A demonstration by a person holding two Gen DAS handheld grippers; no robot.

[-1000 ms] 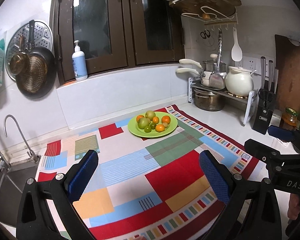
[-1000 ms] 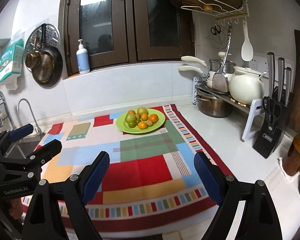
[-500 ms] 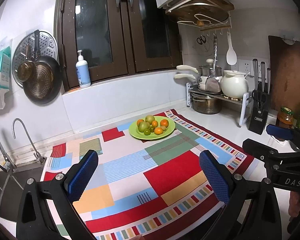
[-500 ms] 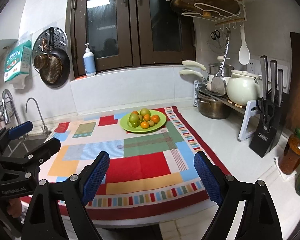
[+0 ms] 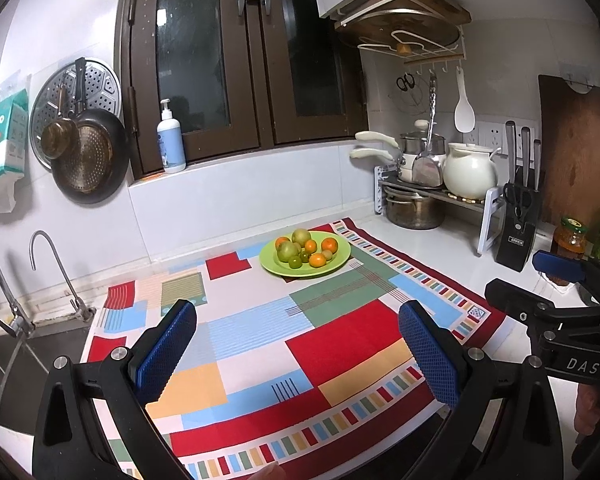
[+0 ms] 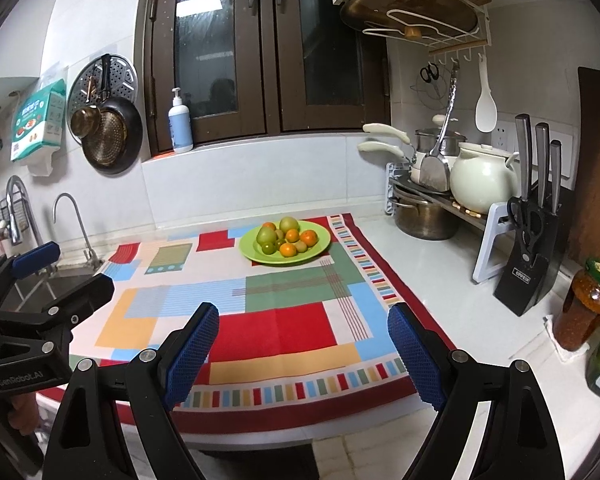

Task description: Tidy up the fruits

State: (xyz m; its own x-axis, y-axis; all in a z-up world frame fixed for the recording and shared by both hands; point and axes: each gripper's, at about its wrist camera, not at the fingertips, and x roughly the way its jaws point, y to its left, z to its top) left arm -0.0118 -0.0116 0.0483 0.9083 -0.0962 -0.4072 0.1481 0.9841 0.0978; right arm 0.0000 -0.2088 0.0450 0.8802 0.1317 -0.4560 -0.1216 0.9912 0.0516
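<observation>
A green plate (image 5: 340,261) holds several small orange and green fruits (image 5: 287,251) at the far side of a colourful patchwork cloth (image 5: 260,332). The plate (image 6: 320,249) and fruits (image 6: 289,225) also show in the right wrist view. My left gripper (image 5: 298,340) is open and empty, held above the cloth's near edge, far from the plate. My right gripper (image 6: 302,344) is open and empty, also above the near edge. Each gripper shows at the side of the other's view.
A sink with taps (image 5: 48,264) lies at the left. A pot rack (image 5: 428,196), a white pot (image 5: 470,176), a knife block (image 5: 516,220) and jars (image 6: 590,308) stand on the white counter at the right. Pans (image 5: 84,152) hang on the wall.
Both grippers have pulled back and up from the cloth, so the plate looks smaller and farther. Both stay open and empty.
</observation>
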